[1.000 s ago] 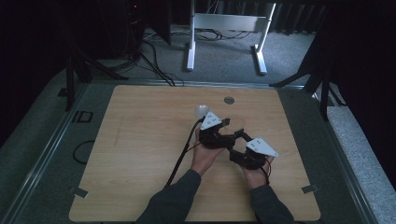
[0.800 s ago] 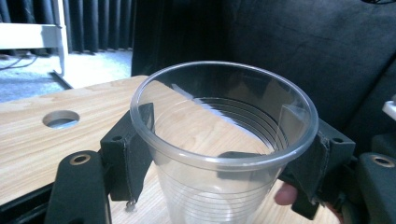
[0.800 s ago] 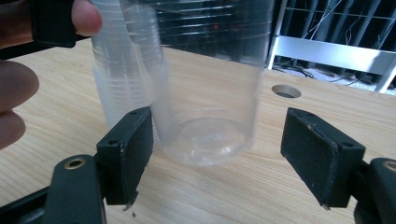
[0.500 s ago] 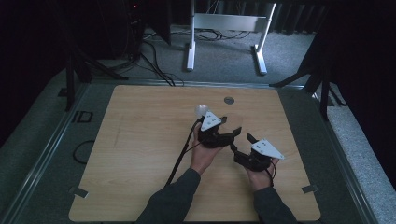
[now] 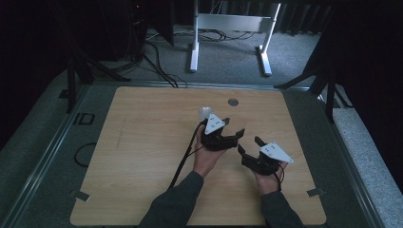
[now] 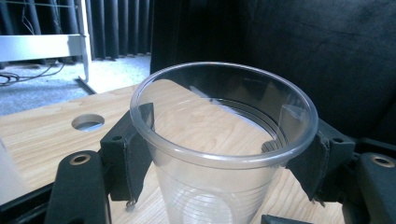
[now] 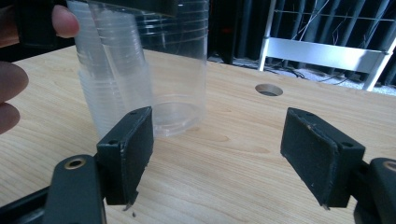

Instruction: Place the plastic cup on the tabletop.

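Observation:
A clear plastic cup [image 6: 219,140] stands upright between the black jaws of my left gripper [image 6: 222,163], whose pads press on its sides just below the rim. In the high view the left gripper [image 5: 233,129] is at the table's middle. From the right gripper view the same cup [image 7: 182,70] is ahead at the left, its base at or just above the wood. A ribbed stack of clear cups [image 7: 109,88] shows beside it. My right gripper [image 7: 219,144] is open with nothing between its pads, a short way right of the left one [image 5: 248,143].
The wooden table [image 5: 142,156] has a round hole [image 5: 233,101] near its far edge. A whitish object [image 5: 205,112] stands just beyond the left gripper. A white metal frame [image 5: 228,28] stands on the floor behind the table. Fingers of a hand [image 7: 11,79] show at the left.
The right gripper has drawn back a little to the right, away from the left gripper it was close against. The left gripper has kept still with the cup.

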A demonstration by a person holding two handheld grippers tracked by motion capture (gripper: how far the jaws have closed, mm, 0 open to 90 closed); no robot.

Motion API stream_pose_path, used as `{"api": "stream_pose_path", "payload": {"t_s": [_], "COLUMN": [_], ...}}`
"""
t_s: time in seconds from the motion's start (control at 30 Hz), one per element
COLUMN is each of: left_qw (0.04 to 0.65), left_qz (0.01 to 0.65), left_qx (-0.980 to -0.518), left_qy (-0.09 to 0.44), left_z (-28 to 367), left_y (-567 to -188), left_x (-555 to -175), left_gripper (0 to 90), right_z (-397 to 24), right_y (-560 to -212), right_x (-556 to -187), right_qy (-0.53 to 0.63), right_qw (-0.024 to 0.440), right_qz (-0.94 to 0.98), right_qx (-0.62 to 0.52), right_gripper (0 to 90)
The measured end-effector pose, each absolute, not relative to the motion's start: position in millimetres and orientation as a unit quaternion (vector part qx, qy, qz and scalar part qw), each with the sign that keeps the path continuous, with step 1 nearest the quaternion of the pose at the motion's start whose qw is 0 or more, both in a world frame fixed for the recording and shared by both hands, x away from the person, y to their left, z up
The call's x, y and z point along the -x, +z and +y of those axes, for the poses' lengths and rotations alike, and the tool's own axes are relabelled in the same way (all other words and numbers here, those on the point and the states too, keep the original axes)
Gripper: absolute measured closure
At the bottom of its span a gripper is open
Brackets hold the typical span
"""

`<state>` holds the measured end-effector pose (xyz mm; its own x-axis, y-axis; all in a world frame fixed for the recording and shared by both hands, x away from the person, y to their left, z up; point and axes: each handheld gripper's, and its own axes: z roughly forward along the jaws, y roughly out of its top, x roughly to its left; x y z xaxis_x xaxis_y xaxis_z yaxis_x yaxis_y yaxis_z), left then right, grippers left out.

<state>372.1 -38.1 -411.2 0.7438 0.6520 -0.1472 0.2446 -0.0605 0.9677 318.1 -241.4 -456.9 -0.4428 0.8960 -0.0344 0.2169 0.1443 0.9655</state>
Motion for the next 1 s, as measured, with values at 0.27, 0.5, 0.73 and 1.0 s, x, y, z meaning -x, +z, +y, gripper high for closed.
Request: {"api": "stream_pose_path", "payload": {"t_s": [0.27, 0.5, 0.73, 1.0], "left_qw": [0.606, 0.602, 0.598, 0.594], "left_qz": [0.316, 0.313, 0.317, 0.322], "left_qx": [-0.707, -0.71, -0.711, -0.711], "left_qy": [0.182, 0.188, 0.192, 0.196], "left_z": [-39, -40, -40, -39], "left_y": [-414, -416, -420, -425], "left_x": [-370, -369, -370, -371], "left_gripper": [29.1, 29.2, 29.2, 29.2], "right_z": [-245, -246, -248, -248], "right_y": [-456, -456, -456, -455], "right_x": [-318, -318, -318, -317], "right_qy": [0.511, 0.512, 0.513, 0.515], "right_qw": [0.336, 0.337, 0.339, 0.341], "right_qz": [0.674, 0.672, 0.669, 0.666], "right_qx": [-0.414, -0.415, -0.417, -0.419], "right_gripper": [25.7, 25.7, 25.7, 25.7]}}
